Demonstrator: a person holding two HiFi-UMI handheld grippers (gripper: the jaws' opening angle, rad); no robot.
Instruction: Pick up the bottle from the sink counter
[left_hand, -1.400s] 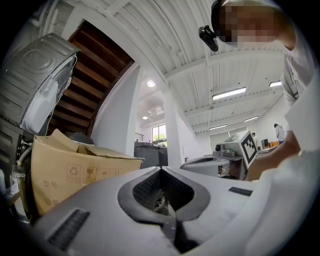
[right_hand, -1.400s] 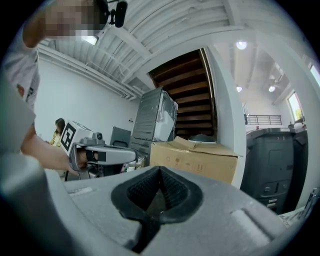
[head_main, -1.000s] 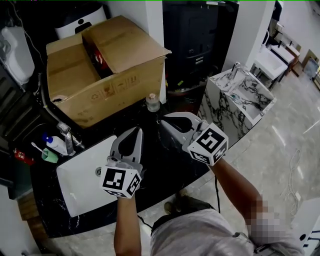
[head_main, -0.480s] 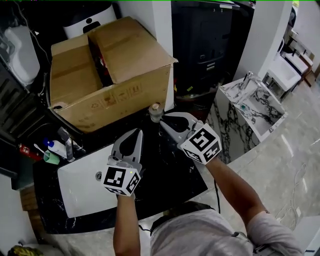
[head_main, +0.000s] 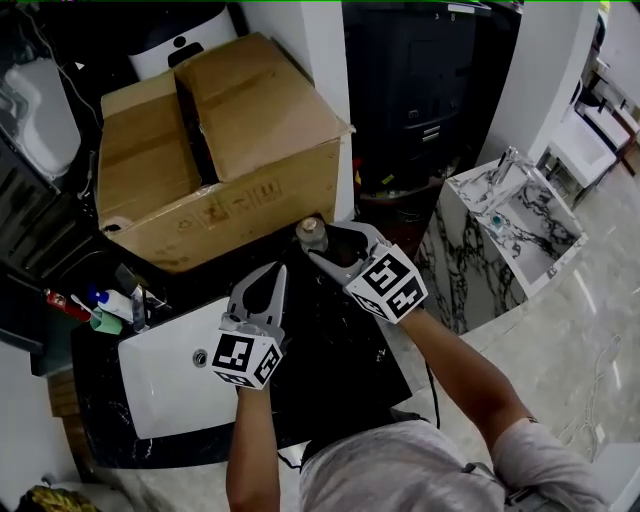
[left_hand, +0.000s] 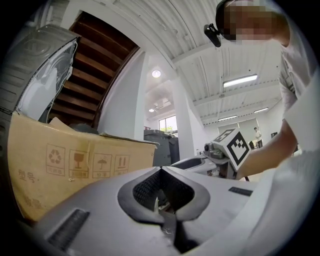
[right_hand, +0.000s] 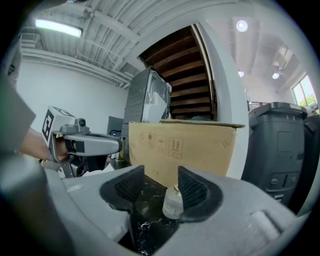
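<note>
A small clear bottle (head_main: 311, 233) with a pale cap stands on the black sink counter (head_main: 345, 350), right in front of the cardboard box. My right gripper (head_main: 324, 246) has reached it. Its jaws are opening, and the bottle (right_hand: 173, 202) stands between them near the tips, close to the right-hand pad (right_hand: 192, 189); neither pad presses on it. In its own view the right gripper (right_hand: 161, 192) shows a clear gap between the pads. My left gripper (head_main: 270, 283) hovers over the counter beside the basin, shut and empty. Its pads meet in the left gripper view (left_hand: 163, 210).
A large cardboard box (head_main: 220, 150) stands on the counter just behind the bottle. A white basin (head_main: 165, 372) with a tap (head_main: 131, 288) lies at the left, with toothbrushes (head_main: 95, 315) beside it. A marble sink unit (head_main: 510, 215) stands at the right, and dark bins (right_hand: 280, 145) behind.
My right gripper has moved forward and left to the bottle, and its jaws have gone from shut to apart round it. The left gripper has hardly moved.
</note>
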